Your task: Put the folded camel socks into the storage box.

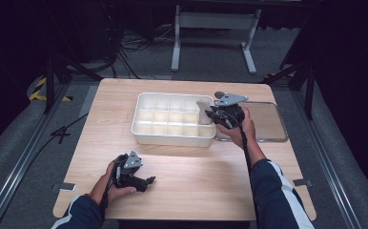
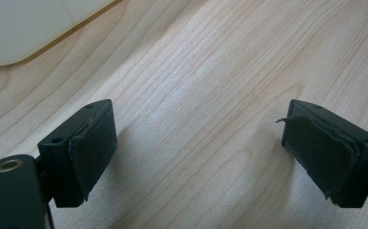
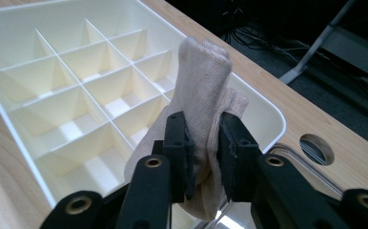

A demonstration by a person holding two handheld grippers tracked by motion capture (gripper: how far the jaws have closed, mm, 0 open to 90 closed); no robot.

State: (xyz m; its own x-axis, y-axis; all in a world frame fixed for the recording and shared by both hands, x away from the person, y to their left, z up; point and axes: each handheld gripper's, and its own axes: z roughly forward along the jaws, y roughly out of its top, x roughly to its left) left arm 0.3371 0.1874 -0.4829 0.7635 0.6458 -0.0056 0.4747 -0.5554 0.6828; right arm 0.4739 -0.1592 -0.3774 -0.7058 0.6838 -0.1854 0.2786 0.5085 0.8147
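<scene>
The tabletop (image 1: 187,176) is pale wood with rounded corners, lit brightly at its middle while the room around it lies dark. Grey carpet runs along both sides of the frame, and at the top centre a white metal stand (image 1: 214,36) sits among a tangle of black cables (image 1: 134,40). A white divided tray (image 1: 149,132) rests on the far half of the tabletop, and just to its right lies a clear flat lid (image 1: 268,121).

At centre right of the high view, the right claw (image 1: 209,116) is clamped on a beige sock (image 1: 203,112), which stands upright over the tray's right end; in the right gripper view the sock (image 3: 202,100) bulges out above the pinching jaws. At lower left, the left claw (image 1: 149,181) sits low over bare wood, its jaws spread wide with nothing between them.
</scene>
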